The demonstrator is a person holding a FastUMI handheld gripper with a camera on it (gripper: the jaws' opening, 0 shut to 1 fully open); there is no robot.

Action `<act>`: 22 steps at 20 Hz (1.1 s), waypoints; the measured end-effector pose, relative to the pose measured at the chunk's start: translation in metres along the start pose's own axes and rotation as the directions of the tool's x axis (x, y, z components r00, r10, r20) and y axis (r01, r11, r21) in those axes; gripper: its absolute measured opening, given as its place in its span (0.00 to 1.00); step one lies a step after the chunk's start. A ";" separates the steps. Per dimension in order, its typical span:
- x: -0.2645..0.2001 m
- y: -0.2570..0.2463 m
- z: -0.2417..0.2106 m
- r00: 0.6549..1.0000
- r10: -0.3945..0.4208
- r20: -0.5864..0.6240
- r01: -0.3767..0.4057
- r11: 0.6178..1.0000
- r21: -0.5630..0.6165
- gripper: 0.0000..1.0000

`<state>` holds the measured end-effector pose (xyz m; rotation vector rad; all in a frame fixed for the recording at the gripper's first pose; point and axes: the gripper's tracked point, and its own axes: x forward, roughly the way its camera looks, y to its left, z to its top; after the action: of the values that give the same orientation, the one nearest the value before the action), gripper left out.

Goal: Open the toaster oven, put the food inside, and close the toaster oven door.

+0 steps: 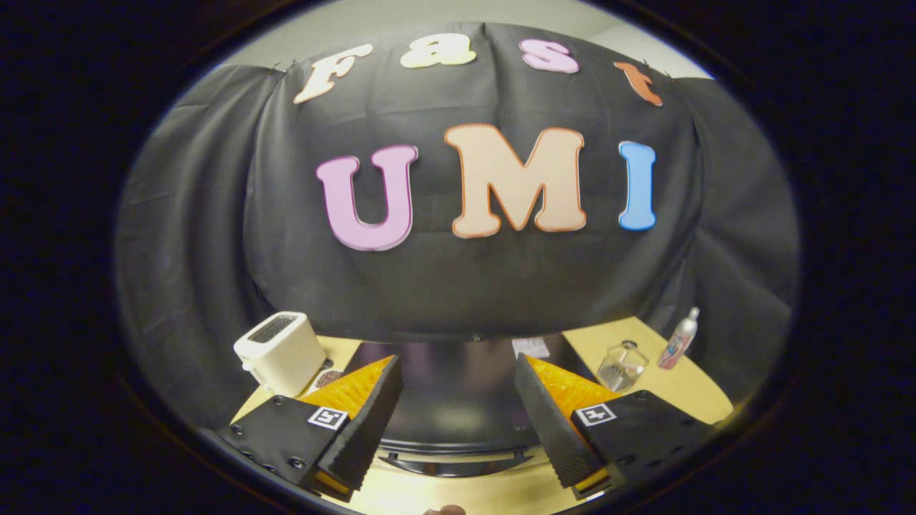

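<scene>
Two fingers of the gripper (458,400) stood wide apart, gripping nothing, poised over the dark toaster oven (458,408) with its handle (455,463) between them, seemingly for opening; food not identifiable.

A black cloth wall (458,279) hangs in loose folds straight ahead of me and wraps round both sides. Above it I see a strip of pale wall (458,11). Below me lies a light wooden tabletop (680,386), evenly lit.
</scene>
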<state>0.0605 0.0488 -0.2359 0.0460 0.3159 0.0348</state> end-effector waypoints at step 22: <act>-0.035 -0.019 -0.087 0.991 -0.016 -0.137 0.018 1.000 0.015 1.00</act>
<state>0.0008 0.0314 -0.3090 0.0567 0.4533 0.0189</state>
